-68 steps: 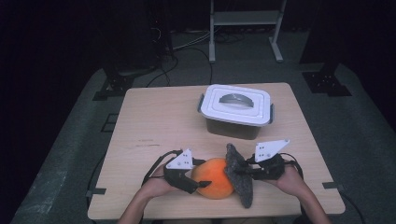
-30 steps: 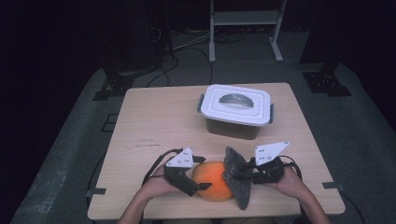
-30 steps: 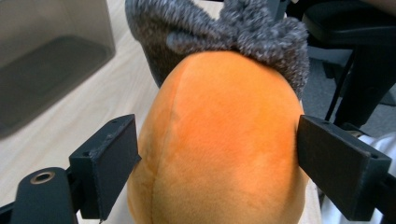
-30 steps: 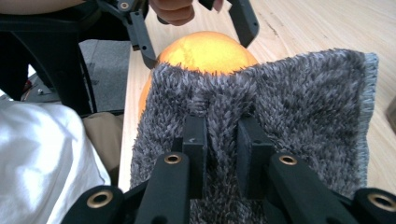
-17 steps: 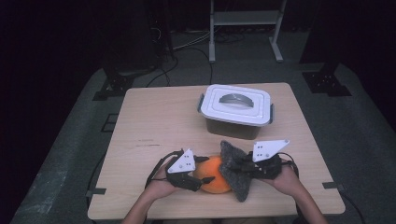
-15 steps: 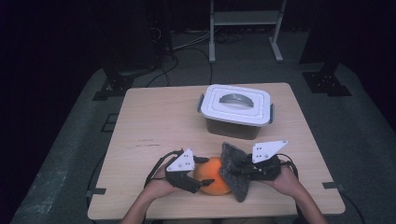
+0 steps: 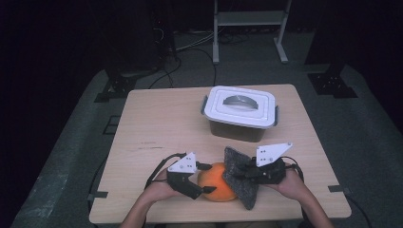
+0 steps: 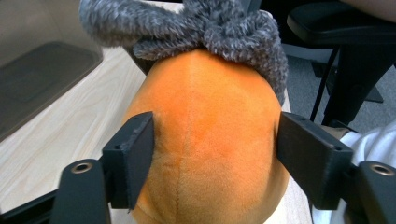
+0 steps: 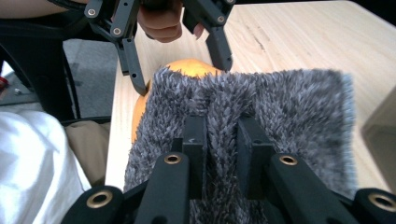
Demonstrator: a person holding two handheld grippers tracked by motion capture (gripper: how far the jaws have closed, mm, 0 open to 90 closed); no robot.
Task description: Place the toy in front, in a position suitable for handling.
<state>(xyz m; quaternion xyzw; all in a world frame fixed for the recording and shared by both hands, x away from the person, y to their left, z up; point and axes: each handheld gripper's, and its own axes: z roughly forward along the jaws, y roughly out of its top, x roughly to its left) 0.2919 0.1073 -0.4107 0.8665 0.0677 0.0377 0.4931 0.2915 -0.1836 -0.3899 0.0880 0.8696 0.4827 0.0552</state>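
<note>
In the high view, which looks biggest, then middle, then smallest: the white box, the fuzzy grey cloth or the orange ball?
1. White lidded box, plainly the largest, though it sits farthest from the camera.
2. Grey cloth.
3. Orange ball. The cloth covers part of it, so these last two are close and I'm unsure.

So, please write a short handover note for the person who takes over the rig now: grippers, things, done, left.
Left gripper: shut on the orange plush ball, holding it at the table's near edge.
Right gripper: shut on a fold of the grey fuzzy cloth, pressed against the ball's right side.
Lidded white container: closed, behind them, untouched.
Done: both things gripped, cloth on ball.
Left: probably finish wiping the ball.
</note>
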